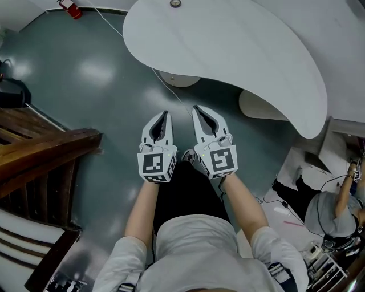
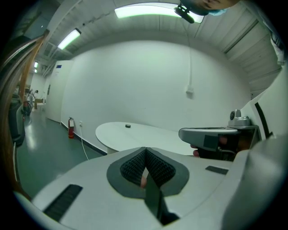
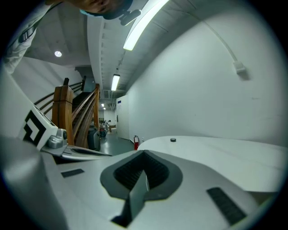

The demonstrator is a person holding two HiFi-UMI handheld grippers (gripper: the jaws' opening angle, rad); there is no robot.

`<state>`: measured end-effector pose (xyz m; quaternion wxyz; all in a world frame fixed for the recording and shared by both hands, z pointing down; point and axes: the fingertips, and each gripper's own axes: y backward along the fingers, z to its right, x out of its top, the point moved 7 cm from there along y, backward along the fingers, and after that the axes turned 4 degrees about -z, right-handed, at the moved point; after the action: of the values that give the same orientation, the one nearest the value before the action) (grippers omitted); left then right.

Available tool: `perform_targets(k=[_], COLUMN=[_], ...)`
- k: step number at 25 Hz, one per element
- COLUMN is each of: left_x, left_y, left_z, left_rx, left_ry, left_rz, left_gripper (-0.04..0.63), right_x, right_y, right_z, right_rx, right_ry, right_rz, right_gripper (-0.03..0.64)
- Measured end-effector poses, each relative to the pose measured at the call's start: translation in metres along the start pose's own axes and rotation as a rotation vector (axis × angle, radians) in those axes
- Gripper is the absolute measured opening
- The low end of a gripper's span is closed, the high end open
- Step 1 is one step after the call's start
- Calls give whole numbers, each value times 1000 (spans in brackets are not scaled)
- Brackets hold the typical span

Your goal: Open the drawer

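The left gripper (image 1: pixel 165 113) and the right gripper (image 1: pixel 195 108) are held side by side, just short of the near edge of the white table (image 1: pixel 228 51), and are pointed toward it. Both pairs of jaws are pressed together, and nothing is pinched between them in either gripper view. No drawer is shown in any view; only a small dark disc (image 1: pixel 175 3) is seen on the table's far side, and a wooden stair rail (image 1: pixel 51 145) well to the table's left. The grippers are judged to be carried empty because the drawer is not yet reached.
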<state>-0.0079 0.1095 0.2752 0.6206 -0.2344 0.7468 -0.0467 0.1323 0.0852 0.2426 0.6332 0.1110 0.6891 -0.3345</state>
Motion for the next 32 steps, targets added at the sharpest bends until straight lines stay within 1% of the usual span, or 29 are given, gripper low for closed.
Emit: perform_targets(k=[6, 10, 13, 15, 18, 20, 23, 28, 32], left_x=[-49, -83, -101, -111, -128, -140, -147, -150, -154], left_y=[-33, -46, -52, -59, -76, -86, -100, -130, -155], left_z=[-38, -61, -75, -82, -91, -98, -106, -111, -114], left_rx=[10, 1, -6, -10, -39, -47, -38, -45, -64], left_ry=[48, 64, 83, 113, 176, 193, 174, 195, 199], left_rz=[-13, -24, -26, -24, -28, -37, -48, -47, -44], left_gripper=[6, 6, 5, 6, 6, 6, 6, 6, 6], right_x=[-44, -74, -90, -98, -107, -111, -116, -125, -137], right_y=[-41, -64, -77, -83, -91, -97, -108, -119, -125], right_z=[-3, -6, -12, -15, -15, -17, -18, -10, -5], right_rx=[22, 29, 32, 34, 40, 43, 31, 3, -13], right_ry=[32, 40, 38, 25, -7, -7, -11, -47, -51], right_rz=[-60, -92, -114, -124, -126, -130, -143, -156, -153], right_gripper=[12, 12, 12, 12, 12, 12, 12, 12, 12])
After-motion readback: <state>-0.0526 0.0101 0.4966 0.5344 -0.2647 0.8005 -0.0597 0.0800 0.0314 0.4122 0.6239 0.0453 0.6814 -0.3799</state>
